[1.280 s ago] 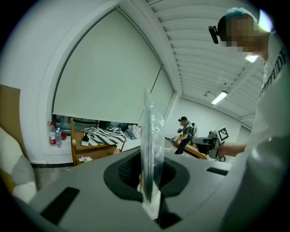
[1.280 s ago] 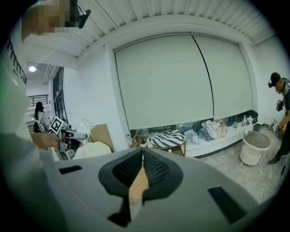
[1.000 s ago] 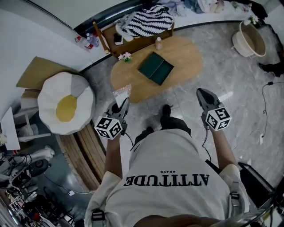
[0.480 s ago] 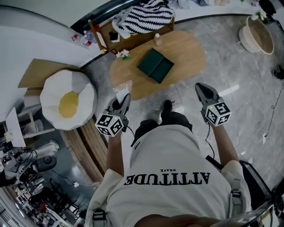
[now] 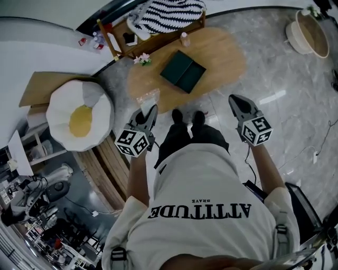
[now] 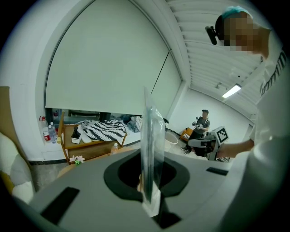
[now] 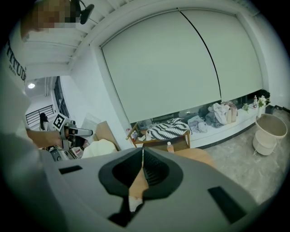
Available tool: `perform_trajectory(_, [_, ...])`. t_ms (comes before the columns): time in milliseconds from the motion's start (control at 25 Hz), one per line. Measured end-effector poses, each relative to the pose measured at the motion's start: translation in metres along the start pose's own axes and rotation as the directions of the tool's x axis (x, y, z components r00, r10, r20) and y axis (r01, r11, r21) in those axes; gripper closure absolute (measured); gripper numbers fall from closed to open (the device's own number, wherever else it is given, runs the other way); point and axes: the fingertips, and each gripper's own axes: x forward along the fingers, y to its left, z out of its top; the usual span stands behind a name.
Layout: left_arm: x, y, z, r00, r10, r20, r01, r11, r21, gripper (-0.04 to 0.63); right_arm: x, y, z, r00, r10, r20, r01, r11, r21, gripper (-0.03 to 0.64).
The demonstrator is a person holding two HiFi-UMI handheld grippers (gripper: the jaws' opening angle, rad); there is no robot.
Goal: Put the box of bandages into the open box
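Observation:
The open box (image 5: 182,71) is dark green and lies with its lid flat on the oval wooden table (image 5: 222,63), ahead of the person's feet. My left gripper (image 5: 150,112) hangs short of the table's near edge, shut on a flat clear plastic packet (image 5: 147,99). In the left gripper view the packet (image 6: 152,131) stands edge-on, rising from the closed jaws of the left gripper (image 6: 146,156). My right gripper (image 5: 233,100) is held over the floor right of the feet, shut with nothing in it. Its tips meet in the right gripper view (image 7: 142,152).
A fried-egg cushion (image 5: 79,116) sits at left by wooden slats (image 5: 108,171). Behind the table stands a low wooden shelf (image 5: 158,37) with a striped cloth (image 5: 166,10). A small bottle (image 5: 184,38) and flowers (image 5: 141,59) are on the table's far side. A pale basket (image 5: 311,34) stands far right.
The person has stepped toward the table, which now lies nearer both grippers. Both grippers kept their pose and the left kept its hold on the packet.

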Motion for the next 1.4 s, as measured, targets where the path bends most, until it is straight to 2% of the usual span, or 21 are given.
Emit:
perform_trajectory(400, [0.047,0.031,-0.014,0.991,-0.077,-0.111,0.080,0.996,0.024,0.555,0.025,-0.012,-0.010,0.997,-0.077,-0.032,0.078,0.996,0.043,0.594])
perform_trajectory(760, [0.108,0.058,-0.031,0.960,-0.200,-0.194,0.210,0.977,0.030,0.555,0.053,-0.022,-0.027,0.983,-0.157,-0.095,0.165,0.983,0.077,0.594])
perform_trajectory(1080, [0.166,0.084,-0.071,0.936,-0.232,-0.263,0.243,0.970,0.010,0.555,0.058,-0.035,-0.061,0.960,-0.229,-0.163,0.251,0.958,0.136,0.594])
perform_trajectory(1400, [0.218,0.107,-0.127,0.904,-0.242,-0.353,0.263,0.965,0.011,0.555,0.092,-0.038,-0.100,0.953,-0.230,-0.196,0.266,0.946,0.183,0.594])
